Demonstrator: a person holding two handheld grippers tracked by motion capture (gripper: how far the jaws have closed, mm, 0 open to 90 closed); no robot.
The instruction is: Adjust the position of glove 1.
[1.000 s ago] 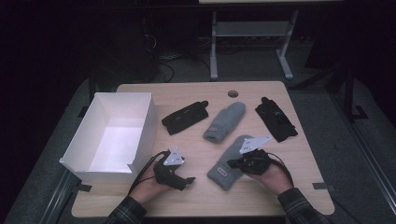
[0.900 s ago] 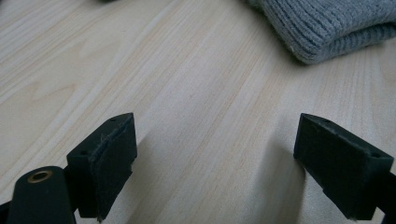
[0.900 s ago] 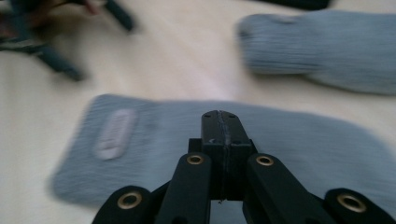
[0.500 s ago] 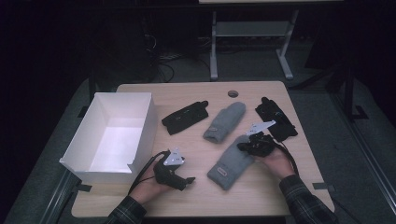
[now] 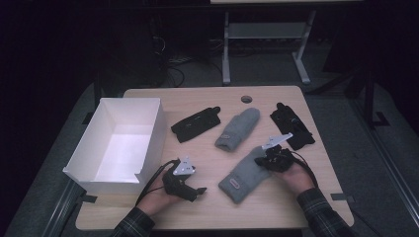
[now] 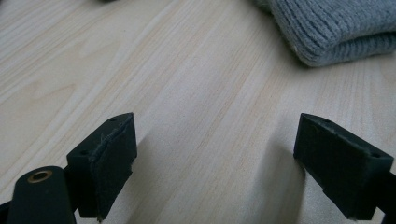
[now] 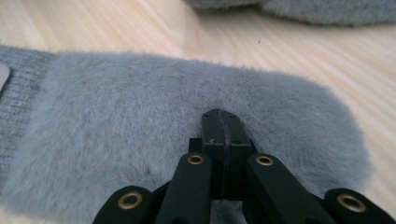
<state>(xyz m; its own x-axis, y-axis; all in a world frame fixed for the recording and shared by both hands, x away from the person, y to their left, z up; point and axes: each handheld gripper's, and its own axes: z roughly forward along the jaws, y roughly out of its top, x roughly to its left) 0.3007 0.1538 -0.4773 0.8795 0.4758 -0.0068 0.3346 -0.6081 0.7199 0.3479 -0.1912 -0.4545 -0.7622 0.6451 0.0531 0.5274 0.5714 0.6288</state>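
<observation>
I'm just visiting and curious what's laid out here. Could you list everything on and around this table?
Table: one, light wood, centre.
Box: one, white, open, table's left.
Grey mittens: two; near mitten under the right gripper, far mitten mid-table.
Black gloves: two; one beside the box, one at the right.
Metal frame: one, pale, behind the table.
Left gripper: black, open, front left.
Right gripper: black, shut, tips against the near mitten.
Hands: two, plaid sleeves.

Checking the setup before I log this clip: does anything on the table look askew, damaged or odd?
Nothing stands out. Two grey mittens and two black gloves lie flat and apart on the table, beside an upright white box. The right hand-held gripper rests shut on the nearer mitten's fuzzy end.
</observation>
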